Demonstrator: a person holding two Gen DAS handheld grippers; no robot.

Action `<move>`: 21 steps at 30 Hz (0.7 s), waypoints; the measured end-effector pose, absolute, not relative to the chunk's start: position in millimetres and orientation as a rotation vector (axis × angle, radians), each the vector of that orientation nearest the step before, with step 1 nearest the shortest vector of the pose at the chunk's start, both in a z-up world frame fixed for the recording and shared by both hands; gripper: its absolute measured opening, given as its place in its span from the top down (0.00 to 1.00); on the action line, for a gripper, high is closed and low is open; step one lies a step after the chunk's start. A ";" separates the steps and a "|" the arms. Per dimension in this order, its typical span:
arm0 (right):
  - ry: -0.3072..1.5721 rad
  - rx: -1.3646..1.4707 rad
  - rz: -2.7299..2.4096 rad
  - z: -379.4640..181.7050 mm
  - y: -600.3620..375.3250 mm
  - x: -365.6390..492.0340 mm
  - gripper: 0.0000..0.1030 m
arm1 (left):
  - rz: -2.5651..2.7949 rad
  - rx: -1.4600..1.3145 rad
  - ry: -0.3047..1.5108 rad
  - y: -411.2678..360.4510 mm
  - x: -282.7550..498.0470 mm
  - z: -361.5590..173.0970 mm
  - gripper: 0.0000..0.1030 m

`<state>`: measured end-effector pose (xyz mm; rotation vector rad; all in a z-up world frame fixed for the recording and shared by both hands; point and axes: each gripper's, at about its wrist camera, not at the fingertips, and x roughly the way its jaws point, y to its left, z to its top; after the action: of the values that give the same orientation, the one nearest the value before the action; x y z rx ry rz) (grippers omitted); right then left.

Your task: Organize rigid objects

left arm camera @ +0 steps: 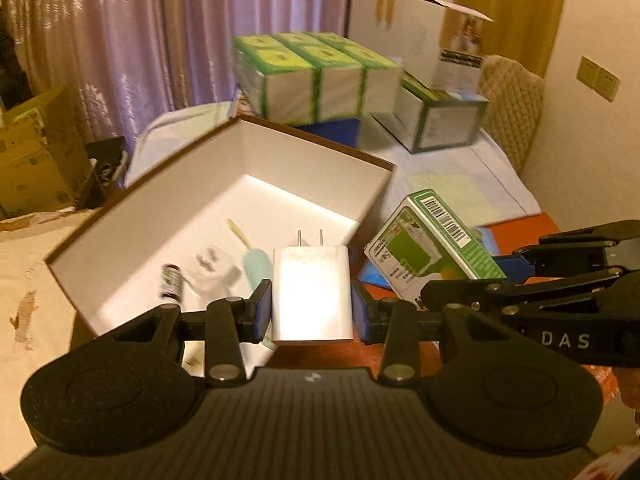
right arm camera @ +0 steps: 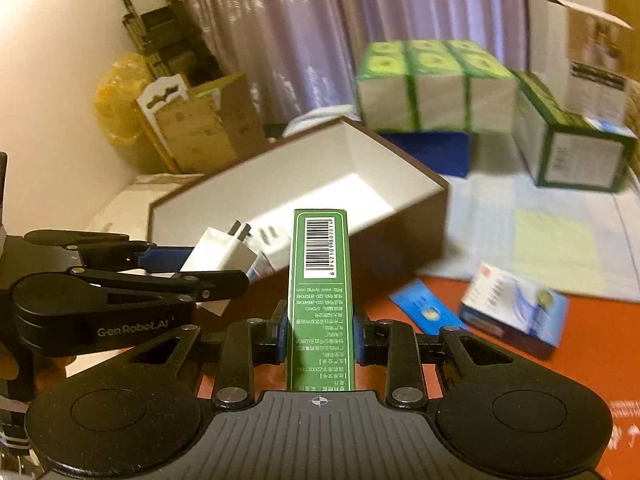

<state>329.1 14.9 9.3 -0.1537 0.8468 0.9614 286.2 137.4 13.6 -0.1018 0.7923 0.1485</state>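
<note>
Left gripper (left arm camera: 312, 304) pinches the white charger (left arm camera: 313, 294), prongs forward, above the near edge of the open white box (left arm camera: 320, 168). Right gripper (right arm camera: 320, 330) is clamped on the narrow green carton (right arm camera: 320, 292), barcode up, just outside the box's near right corner. Inside the box: an adapter (left arm camera: 212, 272), a small battery (left arm camera: 171, 282), and probably a teal toothbrush (left arm camera: 258, 266), blurred. Risk: the two grippers sit close together, so they may collide when releasing, or the carton catches the box wall and tips out onto the table (right arm camera: 520, 380).
</note>
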 end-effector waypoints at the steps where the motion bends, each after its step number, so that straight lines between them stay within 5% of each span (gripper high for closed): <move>1: 0.843 -0.151 0.970 10.3 22.9 330.8 0.74 | 0.157 -0.100 0.789 143.3 288.3 14.8 0.65; 21: 0.856 -0.143 0.899 -1.7 147.0 400.2 0.74 | 0.184 -0.057 0.838 243.0 385.0 -10.3 0.65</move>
<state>400.2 147.0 -1.7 -0.1433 0.8555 0.8989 385.0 243.0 -10.3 -0.0575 0.8384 0.1844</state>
